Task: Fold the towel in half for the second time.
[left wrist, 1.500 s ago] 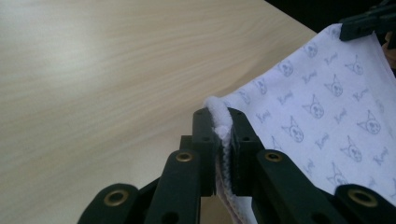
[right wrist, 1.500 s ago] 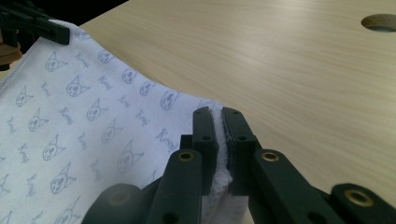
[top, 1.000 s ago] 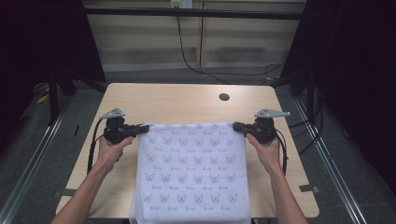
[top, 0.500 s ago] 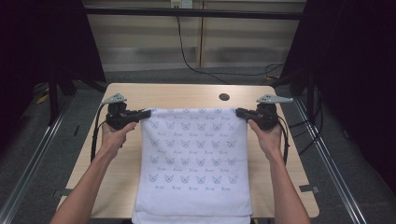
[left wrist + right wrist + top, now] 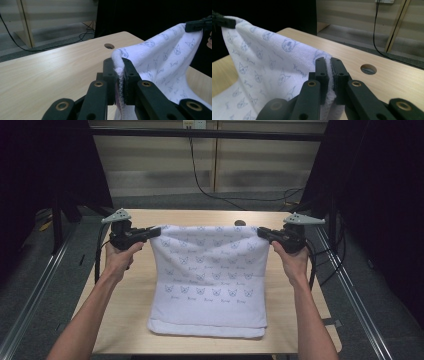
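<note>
Dark curtains are flanking a pale wooden table (image 5: pixel 125 290) with a round hole (image 5: pixel 109 46) near its far edge, and cables are trailing over the grey floor behind. Two hands are holding a white towel (image 5: pixel 210 275) printed with small blue cat faces above the tabletop by its far corners. Its top edge is sagging slightly between them, and its folded near end is lying on the table's near part. The left gripper (image 5: pixel 156 231) is clamping one corner, its jaws pressing on the hem. The right gripper (image 5: pixel 260 231) is pinching the other corner likewise.
</note>
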{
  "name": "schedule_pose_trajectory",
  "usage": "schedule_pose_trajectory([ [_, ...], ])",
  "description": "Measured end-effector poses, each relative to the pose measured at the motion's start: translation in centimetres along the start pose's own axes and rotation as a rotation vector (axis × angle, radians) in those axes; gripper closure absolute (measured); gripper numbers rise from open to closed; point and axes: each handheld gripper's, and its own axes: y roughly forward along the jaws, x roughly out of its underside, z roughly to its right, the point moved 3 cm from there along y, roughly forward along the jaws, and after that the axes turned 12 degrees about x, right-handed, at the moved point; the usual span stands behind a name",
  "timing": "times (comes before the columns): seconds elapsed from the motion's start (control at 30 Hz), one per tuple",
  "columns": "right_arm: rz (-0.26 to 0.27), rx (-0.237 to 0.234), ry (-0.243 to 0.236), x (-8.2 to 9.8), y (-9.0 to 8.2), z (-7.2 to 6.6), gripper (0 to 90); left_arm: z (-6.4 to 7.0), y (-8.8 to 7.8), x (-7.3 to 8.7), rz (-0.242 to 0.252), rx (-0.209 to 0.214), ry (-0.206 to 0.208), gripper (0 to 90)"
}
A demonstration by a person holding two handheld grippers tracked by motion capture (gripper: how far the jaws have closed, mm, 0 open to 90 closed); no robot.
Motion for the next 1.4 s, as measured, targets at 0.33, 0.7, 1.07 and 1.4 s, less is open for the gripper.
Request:
schedule_pose_trajectory([
  [0.33, -0.012, -0.052, -0.035, 3.1, -2.5, -1.5, 84.6, 2.2, -1.1, 3.1, -0.015, 0.037, 0.02, 83.2],
  [0.7, -0.008, -0.116, -0.043, 6.2, -5.2, -3.4, 83.2, 5.3, -3.0, 6.1, -0.04, 0.082, 0.032, 82.3],
  [1.07, -0.063, -0.147, -0.06, 10.5, -8.2, -5.4, 81.4, 8.2, -4.4, 10.2, -0.109, 0.127, 0.021, 81.3],
  [1.4, -0.117, -0.183, -0.071, 13.6, -10.9, -7.2, 75.5, 10.4, -5.8, 13.6, -0.174, 0.175, -0.006, 75.8],
])
